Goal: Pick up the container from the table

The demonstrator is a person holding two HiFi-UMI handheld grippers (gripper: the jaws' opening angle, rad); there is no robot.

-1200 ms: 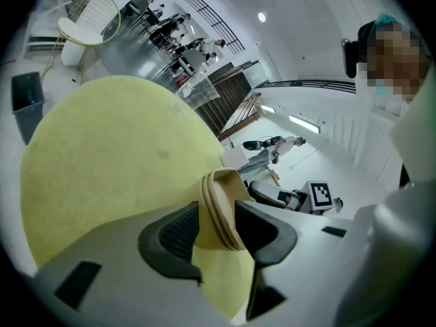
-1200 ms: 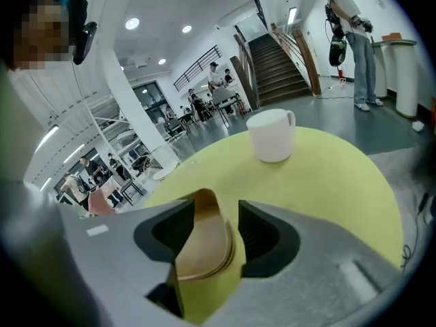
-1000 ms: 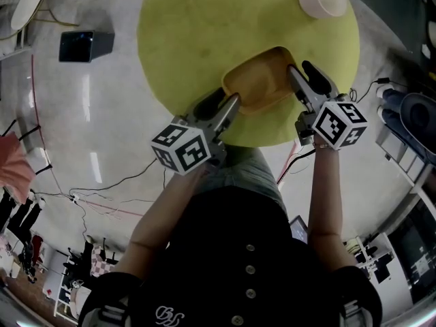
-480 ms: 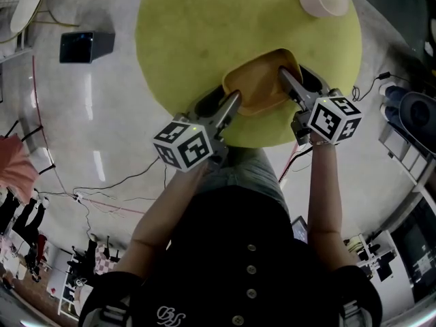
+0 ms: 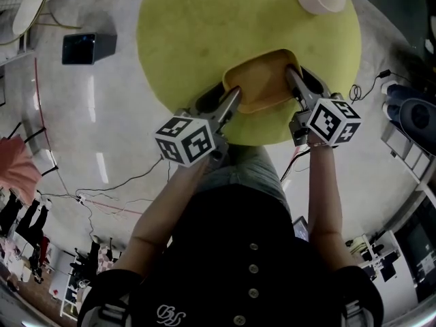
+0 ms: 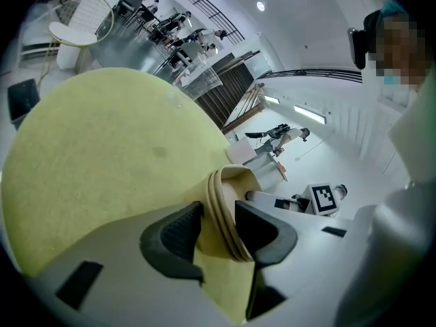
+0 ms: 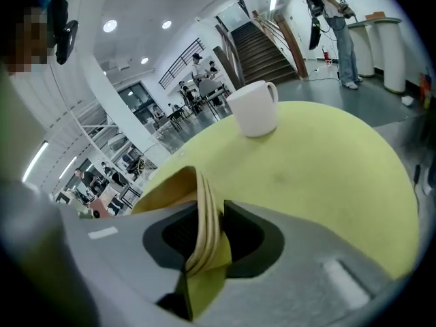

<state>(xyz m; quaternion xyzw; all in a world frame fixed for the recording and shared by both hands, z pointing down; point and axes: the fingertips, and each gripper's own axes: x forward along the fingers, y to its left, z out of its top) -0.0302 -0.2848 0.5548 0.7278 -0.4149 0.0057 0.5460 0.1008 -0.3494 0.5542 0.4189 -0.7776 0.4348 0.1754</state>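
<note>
left gripper (image 6: 216,208): clamped on container (image 5: 262,84) rim | right gripper (image 7: 210,213): jaws just closed in, pinching opposite rim between fingers

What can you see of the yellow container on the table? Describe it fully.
The container is a shallow, empty, tan-yellow tray with rounded corners, seemingly moulded paper; its rim looks layered. It lies on the round yellow-green table, at the edge nearest the person. The left gripper grips its left rim, and the right gripper, whose jaws have just been closing, pinches its right rim.
</note>
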